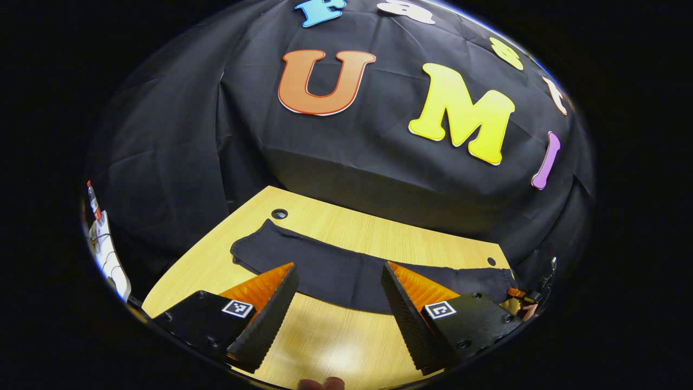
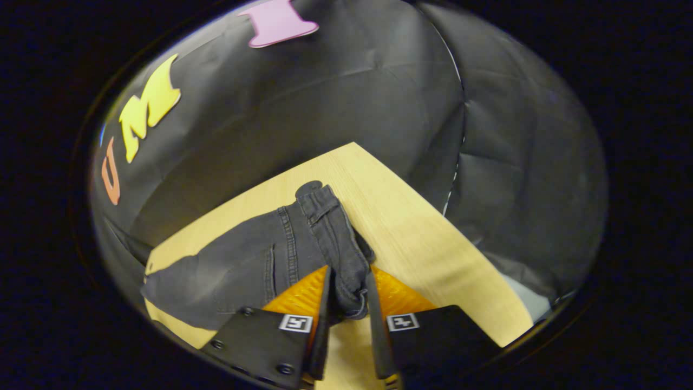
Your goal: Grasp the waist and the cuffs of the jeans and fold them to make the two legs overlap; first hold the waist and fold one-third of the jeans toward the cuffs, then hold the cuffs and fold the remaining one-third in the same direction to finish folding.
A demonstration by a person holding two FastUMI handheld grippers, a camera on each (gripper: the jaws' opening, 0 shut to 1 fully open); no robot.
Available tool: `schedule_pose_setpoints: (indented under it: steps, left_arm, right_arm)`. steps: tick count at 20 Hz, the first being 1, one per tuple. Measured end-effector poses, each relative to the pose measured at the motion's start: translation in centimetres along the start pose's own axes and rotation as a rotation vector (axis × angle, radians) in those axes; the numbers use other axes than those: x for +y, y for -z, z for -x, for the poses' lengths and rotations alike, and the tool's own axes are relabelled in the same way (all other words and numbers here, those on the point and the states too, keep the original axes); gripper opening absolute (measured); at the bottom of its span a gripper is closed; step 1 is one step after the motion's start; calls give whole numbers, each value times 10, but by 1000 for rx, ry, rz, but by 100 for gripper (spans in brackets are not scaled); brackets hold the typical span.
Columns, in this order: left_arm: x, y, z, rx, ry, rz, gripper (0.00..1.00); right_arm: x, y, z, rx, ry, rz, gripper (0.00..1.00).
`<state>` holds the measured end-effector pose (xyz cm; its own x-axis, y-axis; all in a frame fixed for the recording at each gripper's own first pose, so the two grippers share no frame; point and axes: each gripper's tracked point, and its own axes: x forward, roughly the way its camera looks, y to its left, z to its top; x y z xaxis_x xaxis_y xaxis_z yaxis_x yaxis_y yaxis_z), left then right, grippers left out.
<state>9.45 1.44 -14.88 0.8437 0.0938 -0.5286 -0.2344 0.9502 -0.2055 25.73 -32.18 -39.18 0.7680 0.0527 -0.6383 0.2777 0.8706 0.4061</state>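
Jeans (image 1: 346, 271) lie flat across wooden counter (image 1: 335, 227), dark denim, legs stretched sideways in left gripper view. Your left gripper (image 1: 339, 292) hangs over near edge of counter, jaws spread wide, nothing between them, tips just short of cloth. Your right gripper (image 2: 347, 295) sits at waist (image 2: 330, 233) end: jaws closed in on bunched waistband, both pressing denim. Rest of jeans trails off to left in right gripper view.
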Motion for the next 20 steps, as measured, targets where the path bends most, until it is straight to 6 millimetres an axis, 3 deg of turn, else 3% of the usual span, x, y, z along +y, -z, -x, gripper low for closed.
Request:
schedule_pose_setpoints:
  steps: [2,4,5,7,9,11,13,15,16,20]
  left_arm:
    - [8,4,1,9,-5,13,99]
    - [16,6,5,9,-6,24,99]
    - [22,7,6,5,-10,23,99]
    - [37,10,11,4,-20,29,99]
    - [52,13,15,-8,-28,44,99]
    - [66,15,18,-25,-36,61,99]
    - [75,15,19,-40,-38,78,99]
    - [83,15,19,-58,-30,102,99]
    - [87,13,19,-64,-27,111,99]
    - [115,12,26,-91,-26,89,99]
  right_arm:
    - [0,3,3,23,13,-1,18]
    - [3,-2,14,28,33,-6,7]
    - [4,-7,19,19,33,3,2]
    - [13,-20,40,0,26,10,6]
    - [36,-38,71,-38,2,26,6]
    - [68,-48,94,-78,-10,93,6]
    - [114,-59,119,-110,-39,162,6]
    - [172,-69,141,-140,-86,223,10]
    - [201,-70,154,-145,-117,244,6]
    - [316,-53,176,-150,-228,312,6]
